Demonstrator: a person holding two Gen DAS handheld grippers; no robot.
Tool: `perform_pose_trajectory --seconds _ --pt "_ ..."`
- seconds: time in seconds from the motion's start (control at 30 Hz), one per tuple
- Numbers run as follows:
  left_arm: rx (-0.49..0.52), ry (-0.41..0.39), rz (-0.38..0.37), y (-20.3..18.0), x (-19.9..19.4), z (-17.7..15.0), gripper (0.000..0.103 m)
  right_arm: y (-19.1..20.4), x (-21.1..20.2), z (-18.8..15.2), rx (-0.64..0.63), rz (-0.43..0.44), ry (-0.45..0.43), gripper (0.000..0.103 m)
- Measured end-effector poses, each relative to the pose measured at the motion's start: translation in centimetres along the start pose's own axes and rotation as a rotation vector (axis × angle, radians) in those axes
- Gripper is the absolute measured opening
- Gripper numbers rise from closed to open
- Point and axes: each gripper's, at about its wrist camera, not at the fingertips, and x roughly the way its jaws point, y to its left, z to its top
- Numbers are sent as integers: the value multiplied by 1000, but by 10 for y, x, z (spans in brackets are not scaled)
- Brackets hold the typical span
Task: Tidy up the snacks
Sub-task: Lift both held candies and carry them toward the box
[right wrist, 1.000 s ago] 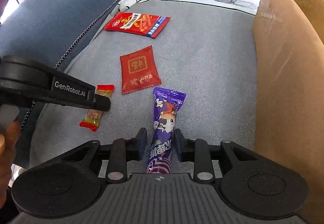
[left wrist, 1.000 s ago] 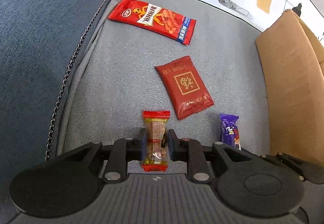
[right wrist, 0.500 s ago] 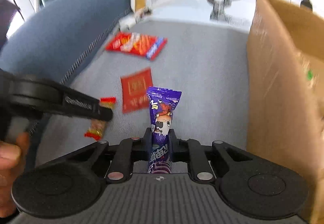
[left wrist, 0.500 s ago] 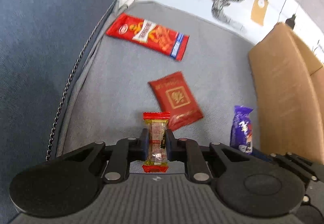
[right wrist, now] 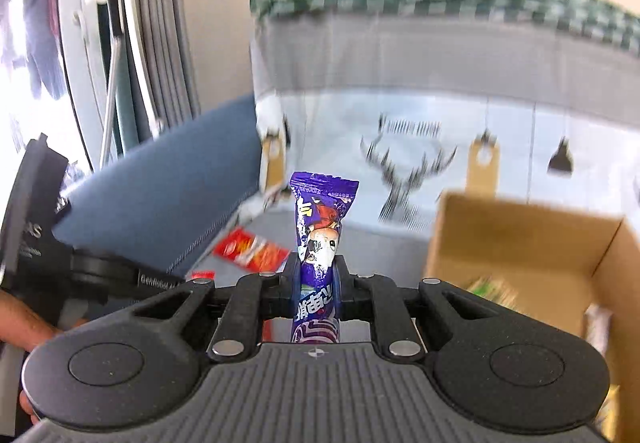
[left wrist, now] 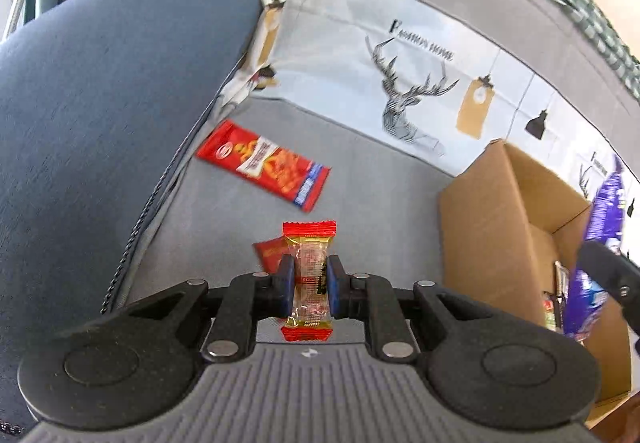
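My left gripper (left wrist: 309, 285) is shut on a small clear candy with red ends (left wrist: 309, 275) and holds it above the grey sofa seat (left wrist: 224, 227). My right gripper (right wrist: 317, 281) is shut on a purple snack stick (right wrist: 320, 227), raised high beside the open cardboard box (right wrist: 520, 243). In the left wrist view the purple stick (left wrist: 600, 235) hangs over the box (left wrist: 492, 227) at the right. A long red snack bag (left wrist: 264, 165) and a dark red packet (left wrist: 270, 253), partly hidden by the candy, lie on the seat.
The box holds several snacks (right wrist: 492, 291). A blue armrest (left wrist: 100, 103) is at the left. A deer-print cushion (left wrist: 400, 91) stands behind the seat. The person's hand (right wrist: 20, 323) holds the left gripper at the left of the right wrist view.
Both grippers have lifted their snacks off the seat and risen. The right gripper has moved over the box, whose inside now shows.
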Motion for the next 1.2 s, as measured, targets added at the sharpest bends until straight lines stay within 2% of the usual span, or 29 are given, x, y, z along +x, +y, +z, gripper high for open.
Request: perform_pose_trajectory --seconds 0.1,0.27,0.67,0.9,1.2 --pt "19 -6 1 -9 1 0 17 -18 -15 -2 -19 -16 -40 16" --pt "16 -11 -11 -17 4 2 17 -44 -21 -15 1 -42 -12 16" --pt "30 -25 -15 -34 9 0 17 -68 -29 -19 62 -67 -34 16" --pt "43 -79 -36 -48 3 0 17 -72 -35 -18 53 -78 -60 16" --pt "77 -168 -129 -80 -7 -1 17 -91 -48 -20 63 -120 -84 16"
